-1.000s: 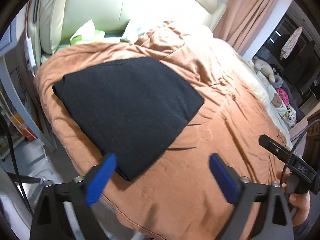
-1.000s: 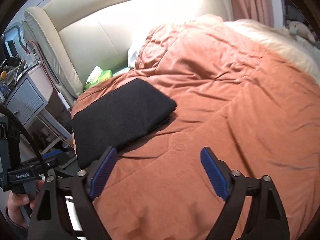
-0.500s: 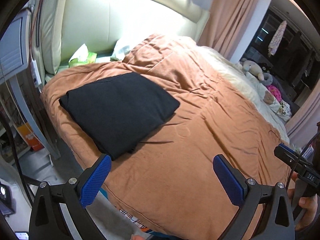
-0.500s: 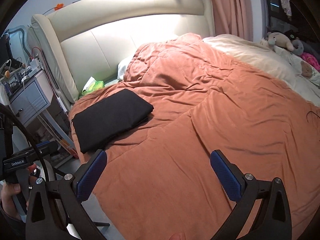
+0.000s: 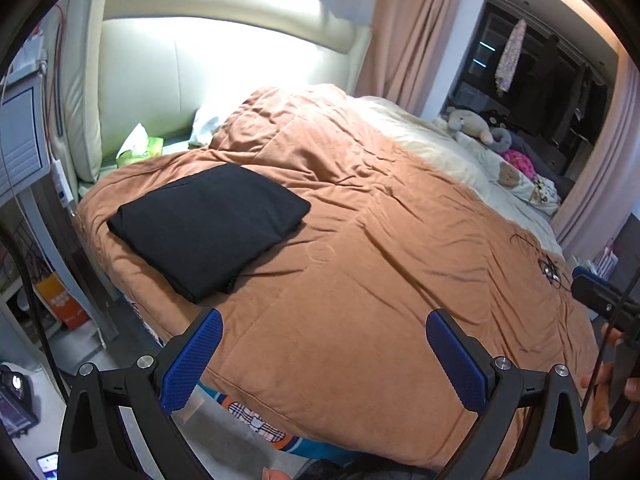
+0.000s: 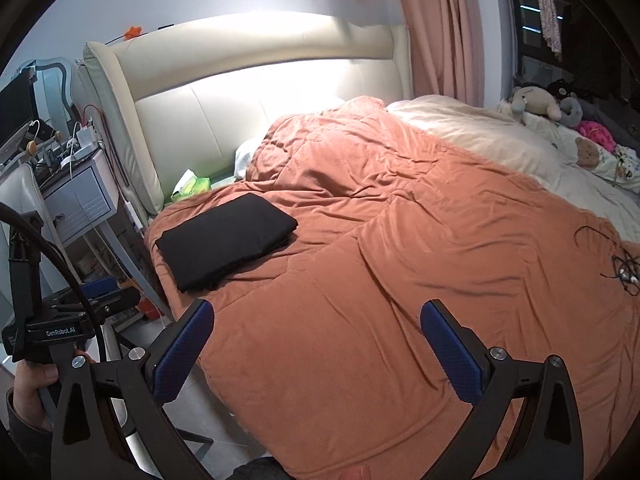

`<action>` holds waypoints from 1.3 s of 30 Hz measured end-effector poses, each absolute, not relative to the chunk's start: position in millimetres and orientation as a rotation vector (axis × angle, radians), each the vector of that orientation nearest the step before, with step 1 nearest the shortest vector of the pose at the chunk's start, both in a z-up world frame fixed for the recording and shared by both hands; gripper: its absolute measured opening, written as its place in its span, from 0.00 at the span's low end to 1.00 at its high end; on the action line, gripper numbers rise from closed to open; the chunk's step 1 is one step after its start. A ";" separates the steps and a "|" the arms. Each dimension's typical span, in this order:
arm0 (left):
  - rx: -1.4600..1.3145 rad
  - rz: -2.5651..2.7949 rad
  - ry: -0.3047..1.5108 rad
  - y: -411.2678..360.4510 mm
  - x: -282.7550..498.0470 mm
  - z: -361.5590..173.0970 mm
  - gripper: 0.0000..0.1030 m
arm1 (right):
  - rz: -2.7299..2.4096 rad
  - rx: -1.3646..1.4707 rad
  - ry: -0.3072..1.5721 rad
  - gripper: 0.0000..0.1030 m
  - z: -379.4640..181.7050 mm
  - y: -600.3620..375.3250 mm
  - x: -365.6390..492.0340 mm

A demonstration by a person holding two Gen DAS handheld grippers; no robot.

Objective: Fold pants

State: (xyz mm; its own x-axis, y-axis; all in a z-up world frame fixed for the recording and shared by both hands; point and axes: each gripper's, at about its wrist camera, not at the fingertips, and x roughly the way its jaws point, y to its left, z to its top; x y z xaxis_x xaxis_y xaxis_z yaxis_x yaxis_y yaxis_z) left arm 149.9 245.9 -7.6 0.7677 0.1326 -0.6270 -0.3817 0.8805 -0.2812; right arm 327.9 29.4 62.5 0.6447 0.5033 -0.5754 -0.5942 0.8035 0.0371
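The pants (image 5: 208,228) were seen already folded into a flat, compact, roughly rectangular black bundle, laid at the left of centre in both views on the orange quilt (image 5: 360,300), near the bed's left edge and well apart from both tools. The folding was judged essentially finished; at most a small tidying of the lower corner, where inner layers peeked out slightly, might have been left. The left gripper (image 5: 320,356) was held wide open at the bottom of its frame with nothing between its blue ribbed pads (image 5: 188,364), and the right gripper (image 6: 316,344) was likewise spread wide and empty, above the near part of the quilt. The fabric of the pants looked matte, soft and fairly thick, with crisp folded edges and several stacked layers visible at the near end. The quilt appeared plush and lightly wrinkled, with stitched seams and a faint ring pressed into it. A padded cream headboard (image 6: 256,92), smooth and leather-like, was seen at the upper left, and a green tissue pack (image 6: 194,187) lay just beyond the quilt's upper edge.
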 end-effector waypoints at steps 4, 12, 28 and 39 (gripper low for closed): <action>-0.387 0.272 0.625 233.7 138.2 -3.9 1.00 | 0.613 -0.153 0.588 1.00 62.8 15.0 308.0; -0.335 0.243 0.577 209.1 111.7 3.2 1.00 | 0.552 -0.118 0.563 1.00 58.1 -19.6 260.5; -0.292 0.145 0.537 157.9 65.9 5.0 0.99 | 0.447 -0.061 0.557 1.00 37.6 -72.7 171.7; -0.229 0.133 0.537 125.6 40.4 0.5 1.00 | 0.424 -0.055 0.556 1.00 28.3 -90.2 131.7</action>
State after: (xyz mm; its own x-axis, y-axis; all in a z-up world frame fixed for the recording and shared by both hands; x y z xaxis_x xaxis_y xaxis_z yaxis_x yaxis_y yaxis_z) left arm 40.4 125.6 0.5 0.8517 0.0657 -0.5199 -0.1850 0.9659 -0.1811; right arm 131.7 -90.2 28.3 0.7654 0.3759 -0.5224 -0.4050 0.9121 0.0629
